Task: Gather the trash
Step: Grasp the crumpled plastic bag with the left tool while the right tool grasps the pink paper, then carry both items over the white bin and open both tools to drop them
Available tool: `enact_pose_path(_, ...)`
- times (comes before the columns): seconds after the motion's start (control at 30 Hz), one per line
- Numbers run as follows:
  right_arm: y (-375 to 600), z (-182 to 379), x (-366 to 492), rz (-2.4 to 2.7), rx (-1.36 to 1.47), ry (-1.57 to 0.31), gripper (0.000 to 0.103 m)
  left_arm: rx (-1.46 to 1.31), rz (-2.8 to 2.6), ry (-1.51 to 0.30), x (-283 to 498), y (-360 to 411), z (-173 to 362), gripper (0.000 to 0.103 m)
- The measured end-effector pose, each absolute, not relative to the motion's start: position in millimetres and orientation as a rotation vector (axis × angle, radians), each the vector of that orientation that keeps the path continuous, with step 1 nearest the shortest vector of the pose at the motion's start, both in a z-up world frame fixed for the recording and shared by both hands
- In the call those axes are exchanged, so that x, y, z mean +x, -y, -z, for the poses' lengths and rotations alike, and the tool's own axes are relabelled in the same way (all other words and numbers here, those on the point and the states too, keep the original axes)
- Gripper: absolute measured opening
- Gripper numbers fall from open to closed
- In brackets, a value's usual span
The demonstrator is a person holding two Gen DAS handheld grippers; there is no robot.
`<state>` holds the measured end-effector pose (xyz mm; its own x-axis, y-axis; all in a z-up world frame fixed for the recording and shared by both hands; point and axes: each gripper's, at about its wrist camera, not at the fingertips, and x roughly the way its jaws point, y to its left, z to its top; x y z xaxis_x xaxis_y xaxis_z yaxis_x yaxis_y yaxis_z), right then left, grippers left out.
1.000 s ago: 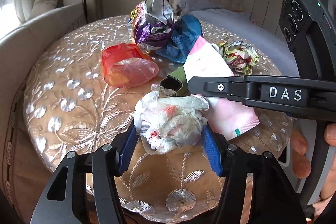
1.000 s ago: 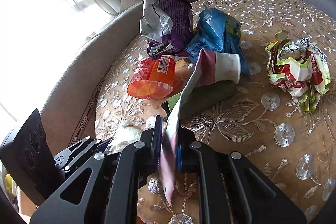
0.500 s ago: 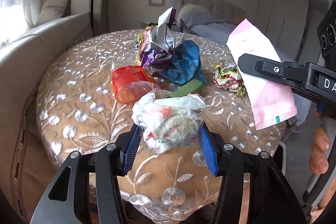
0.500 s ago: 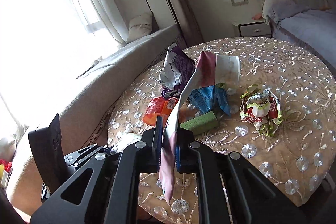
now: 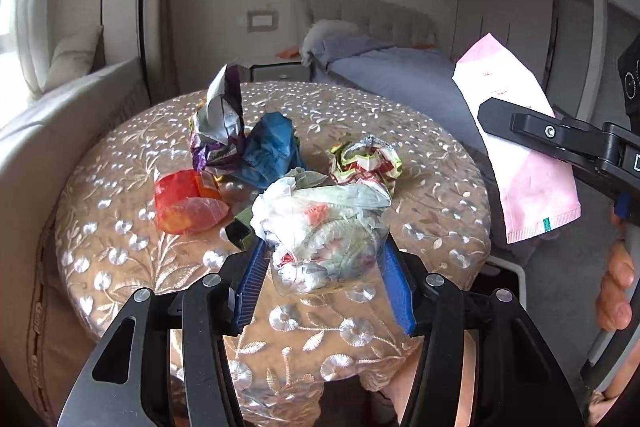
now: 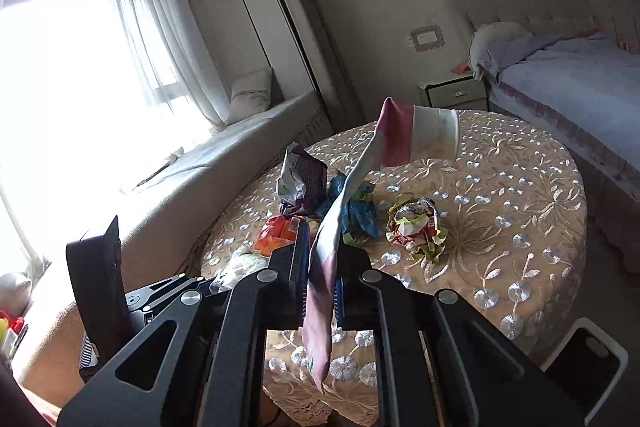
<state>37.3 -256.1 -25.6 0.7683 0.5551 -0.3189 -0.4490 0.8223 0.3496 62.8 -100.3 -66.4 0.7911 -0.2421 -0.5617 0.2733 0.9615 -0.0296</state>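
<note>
Two grips: left gripper (image 5: 326,279) fingers clamp a crumpled clear wrapper (image 5: 324,227); right gripper (image 6: 320,291) fingers pinch a pink pouch (image 6: 320,291).

The surface (image 6: 520,187) lies bare along its bed-side edge and near edge. Toward its sofa-side edge crowd the purple wrapper (image 6: 302,179), blue wrapper (image 6: 360,215), orange wrapper (image 6: 280,231) and crumpled green-red wrapper (image 6: 414,227). A white bin rim (image 6: 596,343) stands off the near corner.
</note>
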Motion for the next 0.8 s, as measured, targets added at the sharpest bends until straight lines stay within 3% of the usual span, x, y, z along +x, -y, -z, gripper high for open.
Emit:
enact_pose_path(0.43, 356.6, 40.3, -12.6, -0.358, 0.308, -0.395, 0.012, 0.195, 0.465, -0.608, 54.5, 210.6, 73.3, 0.053)
enact_pose_path(0.8, 434.0, 75.8, -36.1, -0.142, 0.339, -0.438, 0.012, 0.330, 0.650, -0.681, 50.3, 316.7, 113.8, 0.053)
